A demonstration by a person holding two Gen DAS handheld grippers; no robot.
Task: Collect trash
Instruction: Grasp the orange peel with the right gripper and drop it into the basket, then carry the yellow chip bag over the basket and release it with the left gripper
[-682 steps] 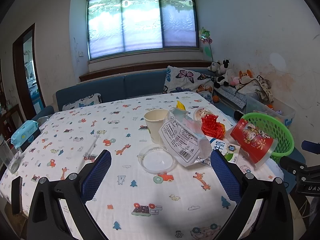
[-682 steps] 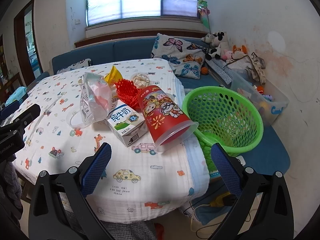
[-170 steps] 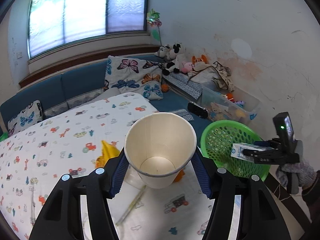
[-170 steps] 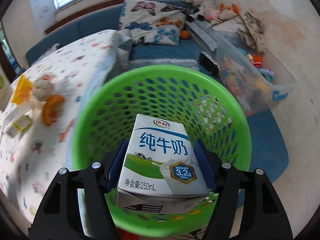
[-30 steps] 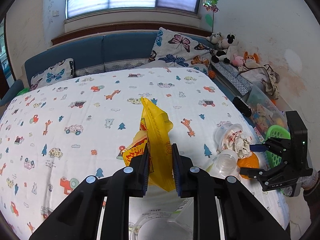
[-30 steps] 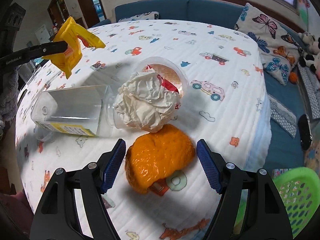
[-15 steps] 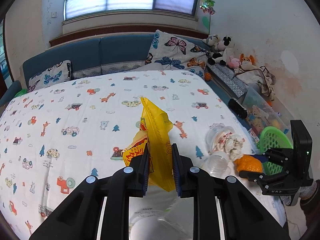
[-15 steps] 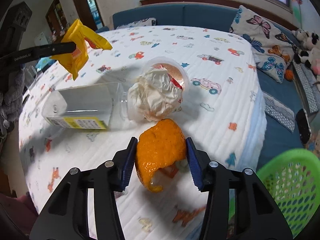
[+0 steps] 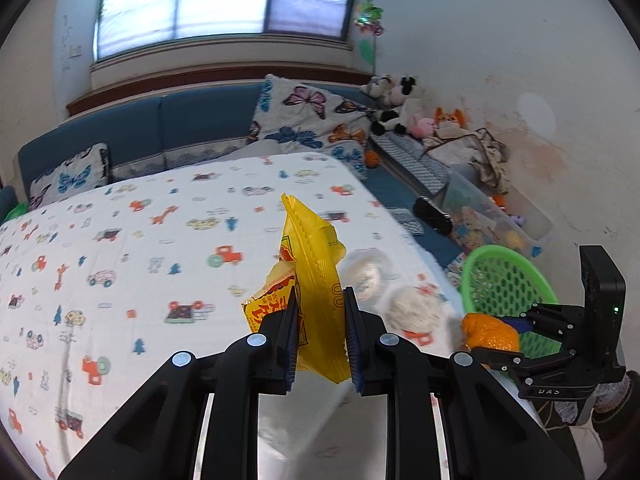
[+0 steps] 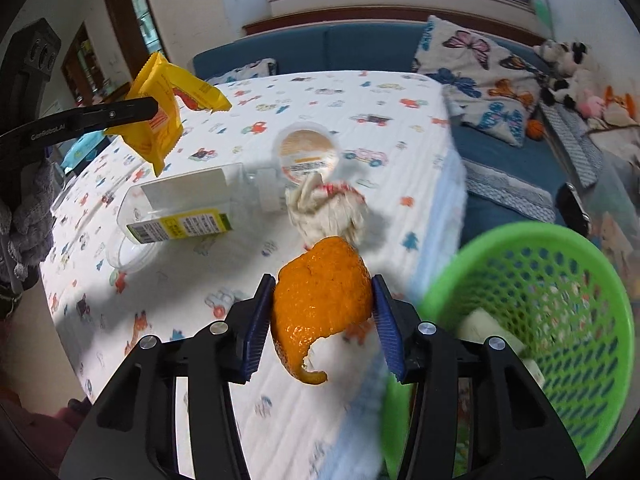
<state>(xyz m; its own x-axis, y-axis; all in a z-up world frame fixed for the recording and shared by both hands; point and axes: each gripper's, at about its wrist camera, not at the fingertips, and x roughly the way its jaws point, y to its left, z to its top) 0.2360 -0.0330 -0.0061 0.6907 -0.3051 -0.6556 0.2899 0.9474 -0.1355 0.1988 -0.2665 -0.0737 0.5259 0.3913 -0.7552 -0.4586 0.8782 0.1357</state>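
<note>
My left gripper [image 9: 320, 336] is shut on a yellow snack wrapper [image 9: 316, 280], held above the printed tablecloth [image 9: 132, 248]. The same wrapper [image 10: 164, 112] and left gripper [image 10: 132, 110] show at the upper left of the right wrist view. My right gripper [image 10: 322, 328] is shut on a piece of orange peel [image 10: 320, 300], lifted near the table's edge beside the green mesh basket [image 10: 560, 320]. From the left wrist view the right gripper [image 9: 508, 340] holds the orange peel [image 9: 490, 330] in front of the green basket [image 9: 508, 280].
On the table lie a clear plastic bottle [image 10: 180, 208] on its side, a crumpled tissue [image 10: 328, 212], a clear cup [image 10: 308, 152] and a clear lid [image 10: 132, 256]. A blue sofa [image 9: 192, 128] with butterfly cushions and a bin of toys [image 9: 488, 216] stand behind.
My right gripper closed on the orange peel, lifted it off the table and carried it toward the green basket. My left gripper with the yellow wrapper shifted the same way.
</note>
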